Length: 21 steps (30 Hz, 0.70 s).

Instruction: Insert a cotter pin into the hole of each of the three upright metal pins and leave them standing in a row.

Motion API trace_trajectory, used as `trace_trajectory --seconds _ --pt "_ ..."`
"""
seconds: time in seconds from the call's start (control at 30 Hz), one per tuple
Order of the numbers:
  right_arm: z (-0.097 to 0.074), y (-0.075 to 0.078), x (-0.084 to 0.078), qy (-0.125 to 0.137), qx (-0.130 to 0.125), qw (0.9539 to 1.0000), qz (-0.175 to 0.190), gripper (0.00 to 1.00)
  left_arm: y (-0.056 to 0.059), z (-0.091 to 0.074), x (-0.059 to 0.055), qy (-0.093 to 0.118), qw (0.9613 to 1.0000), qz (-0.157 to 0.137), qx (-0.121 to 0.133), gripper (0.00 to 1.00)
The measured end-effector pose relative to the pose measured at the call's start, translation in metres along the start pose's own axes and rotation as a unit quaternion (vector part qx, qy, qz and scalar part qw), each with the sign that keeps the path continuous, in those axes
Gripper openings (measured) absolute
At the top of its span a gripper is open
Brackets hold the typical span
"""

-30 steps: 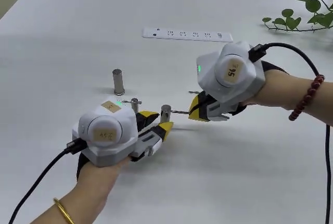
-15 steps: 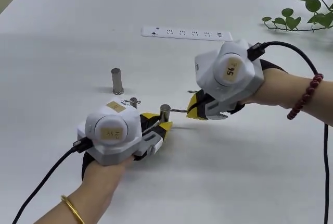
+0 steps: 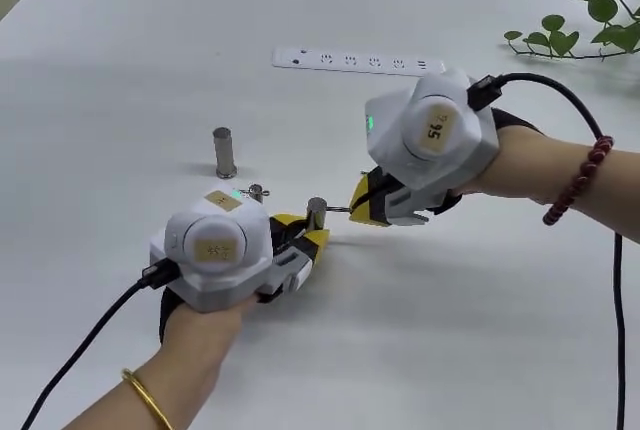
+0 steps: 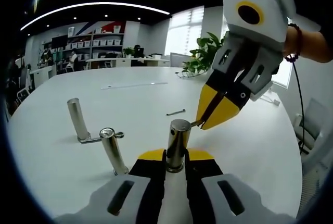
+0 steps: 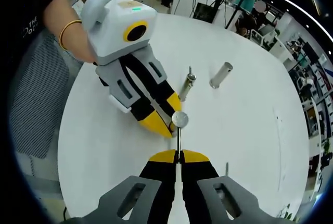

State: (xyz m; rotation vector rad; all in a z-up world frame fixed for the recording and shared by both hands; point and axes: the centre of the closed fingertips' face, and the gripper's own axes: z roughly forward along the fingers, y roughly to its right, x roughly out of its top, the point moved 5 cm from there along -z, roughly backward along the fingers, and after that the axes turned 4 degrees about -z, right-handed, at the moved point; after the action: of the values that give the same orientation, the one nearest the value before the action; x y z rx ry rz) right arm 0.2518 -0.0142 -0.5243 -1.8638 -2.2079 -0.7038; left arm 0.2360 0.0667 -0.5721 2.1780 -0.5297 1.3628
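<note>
Metal pin [image 3: 316, 214]: upright, mid-worktop [image 3: 450, 330], clamped between jaws of left gripper [image 3: 305, 233]. Cotter pin [image 3: 338, 211]: pinched in closed jaws of right gripper [image 3: 357, 207], tip at the pin's head. Second pin [image 3: 257, 193] and third pin [image 3: 224, 151] stand toward left edge.

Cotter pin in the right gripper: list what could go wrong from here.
1. The thin cotter pin, pinched at its tail by the right gripper, may miss the hole of the metal pin and bend or slip.
2. The left gripper clamps that pin low; a push near its top may tilt it.
3. The middle pin, already fitted, stands close to the left gripper and may get knocked.
</note>
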Motion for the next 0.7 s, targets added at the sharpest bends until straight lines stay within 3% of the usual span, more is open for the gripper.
trace_trajectory --seconds 0.7 --pt "0.009 0.003 0.020 0.023 -0.004 0.9997 -0.008 0.00 0.000 0.000 0.000 -0.001 0.9999 0.013 0.000 0.11"
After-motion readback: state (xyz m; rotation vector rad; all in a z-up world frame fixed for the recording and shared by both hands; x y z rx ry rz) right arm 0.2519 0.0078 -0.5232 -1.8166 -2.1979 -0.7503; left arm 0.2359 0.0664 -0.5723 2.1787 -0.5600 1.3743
